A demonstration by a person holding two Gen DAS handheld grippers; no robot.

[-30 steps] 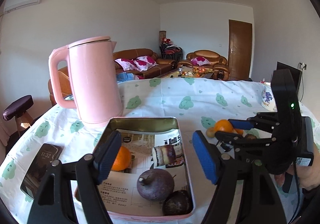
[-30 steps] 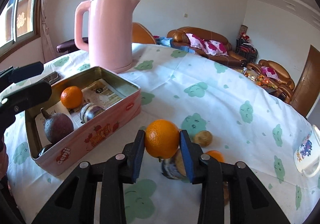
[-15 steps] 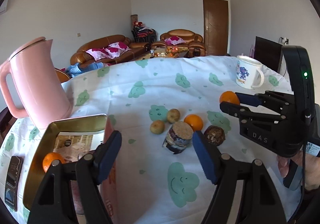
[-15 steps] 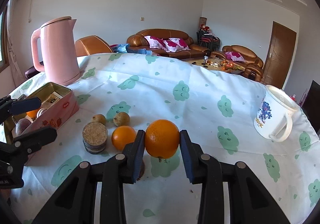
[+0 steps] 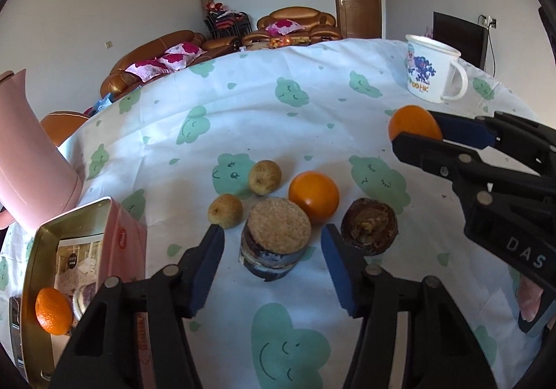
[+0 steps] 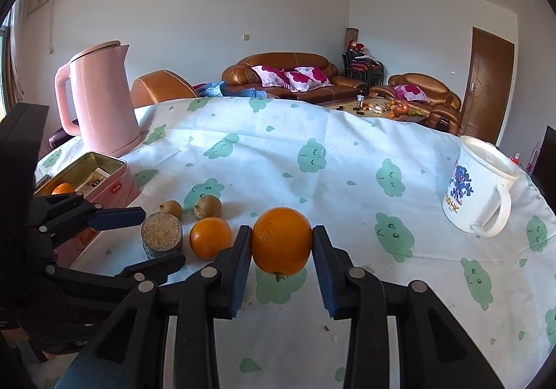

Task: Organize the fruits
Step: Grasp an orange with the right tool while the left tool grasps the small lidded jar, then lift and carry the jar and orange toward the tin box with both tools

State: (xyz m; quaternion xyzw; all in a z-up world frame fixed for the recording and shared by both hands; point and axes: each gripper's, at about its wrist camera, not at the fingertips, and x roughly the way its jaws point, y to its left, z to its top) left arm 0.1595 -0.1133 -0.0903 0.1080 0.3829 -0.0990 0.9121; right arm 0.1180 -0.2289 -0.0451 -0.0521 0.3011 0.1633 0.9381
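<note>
My left gripper [image 5: 272, 241] hangs low over a short cut piece of dark-skinned cane [image 5: 276, 232] standing on end on the tablecloth. Its jaws are closing, with the piece between them and a gap on each side. Around the piece lie an orange [image 5: 313, 196], two small brownish fruits [image 5: 265, 177] [image 5: 225, 210] and a dark brown wrinkled fruit [image 5: 369, 231]. My right gripper [image 6: 281, 232] is shut on a large orange [image 6: 281, 250], held above the cloth to the right of the cluster. A pink tin [image 5: 120, 232] at the left holds a tangerine [image 5: 52, 310].
A pink kettle [image 6: 100, 100] stands behind the tin at the far left. A white enamel mug [image 6: 476, 194] with a blue print sits at the right of the table. A person's fingers [image 5: 530, 298] show at the right edge. Sofas and a door lie beyond.
My left gripper swung from above the tin to the fruit cluster, sank around the cane piece, and its jaws narrowed. The right gripper turned away from the tin with its orange, then held still.
</note>
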